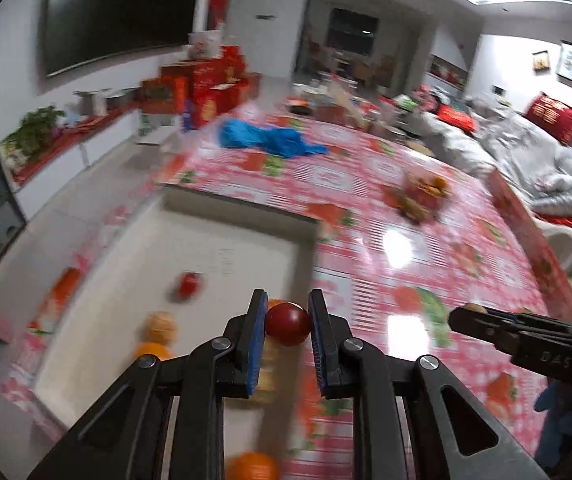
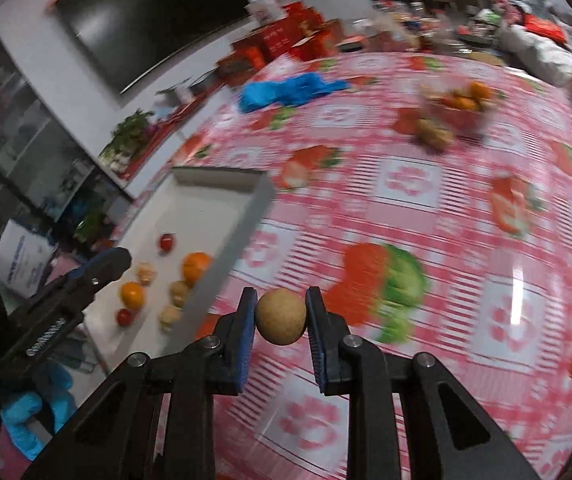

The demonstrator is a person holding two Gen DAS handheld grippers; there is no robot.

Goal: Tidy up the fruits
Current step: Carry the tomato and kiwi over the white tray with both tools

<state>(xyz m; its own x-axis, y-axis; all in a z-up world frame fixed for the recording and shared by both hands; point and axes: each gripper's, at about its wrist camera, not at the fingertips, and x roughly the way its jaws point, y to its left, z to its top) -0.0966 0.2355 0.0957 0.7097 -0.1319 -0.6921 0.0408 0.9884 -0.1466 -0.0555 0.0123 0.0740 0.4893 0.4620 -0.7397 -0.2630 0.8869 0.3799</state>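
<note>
My left gripper [image 1: 288, 325] is shut on a small red fruit [image 1: 287, 324] and holds it over the right edge of a white tray [image 1: 221, 248]. The tray holds several fruits: a red one [image 1: 188, 285], a tan one [image 1: 160, 326] and oranges [image 1: 150, 350]. My right gripper [image 2: 280, 322] is shut on a round tan fruit [image 2: 280, 322] above the tablecloth, right of the tray [image 2: 197, 216]. The left gripper also shows in the right wrist view [image 2: 97, 272], over the tray. A red bowl of fruit [image 2: 456, 106] sits far across the table.
The table [image 1: 426, 248] carries a pink checked cloth with fruit prints. A blue cloth [image 1: 269, 138] lies at its far side, with red boxes [image 1: 209, 80] beyond. A tan fruit [image 2: 434, 134] lies beside the bowl. A sofa [image 1: 526, 148] stands to the right.
</note>
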